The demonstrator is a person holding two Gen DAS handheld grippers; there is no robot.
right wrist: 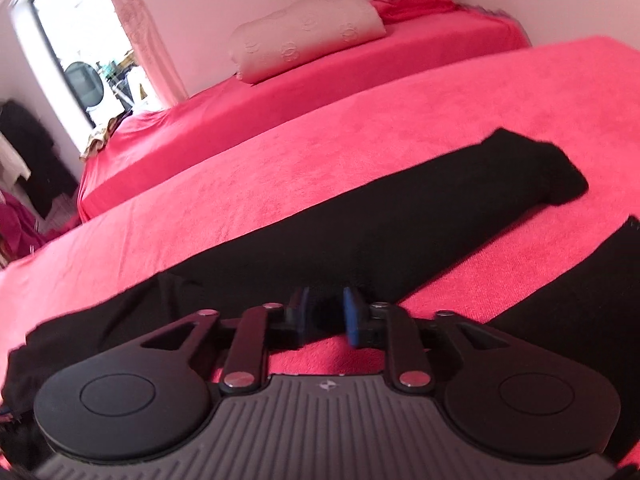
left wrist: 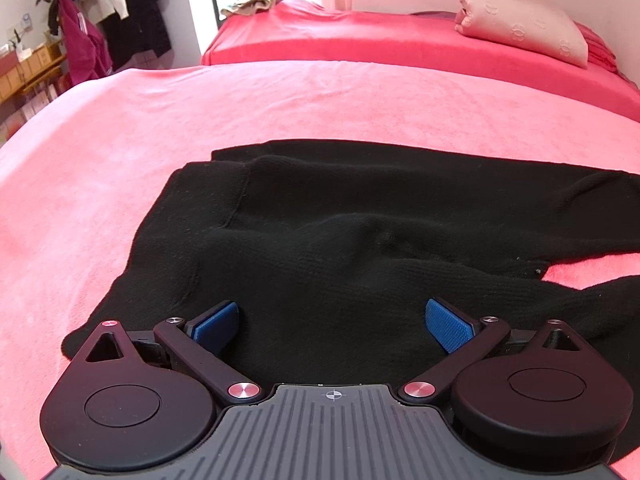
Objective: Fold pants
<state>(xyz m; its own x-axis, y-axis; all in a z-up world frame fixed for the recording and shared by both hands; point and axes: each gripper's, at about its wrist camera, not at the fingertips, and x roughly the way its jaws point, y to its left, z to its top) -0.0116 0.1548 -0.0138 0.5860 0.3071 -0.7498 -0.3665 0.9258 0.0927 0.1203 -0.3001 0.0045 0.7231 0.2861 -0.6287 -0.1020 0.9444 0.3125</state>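
Black knit pants (left wrist: 340, 220) lie spread on the pink bed cover (left wrist: 280, 100), waist end to the left and rumpled in the middle. My left gripper (left wrist: 332, 320) hovers low over their near edge, its blue pads (left wrist: 448, 324) wide apart with nothing pinched. In the right wrist view one black pant leg (right wrist: 360, 232) runs diagonally away to the upper right, and a second leg (right wrist: 580, 300) lies at the right. My right gripper (right wrist: 326, 312) sits at the near edge of the first leg, its jaws partly apart. Black cloth lies between the pads, which do not press on it.
A second bed (left wrist: 360, 40) with a red cover stands behind, bearing a pale pillow (left wrist: 520, 24). Clothes hang on a rack (left wrist: 120, 0) at the far left, with shelves below. A bright window (right wrist: 80, 60) is at the left of the right wrist view.
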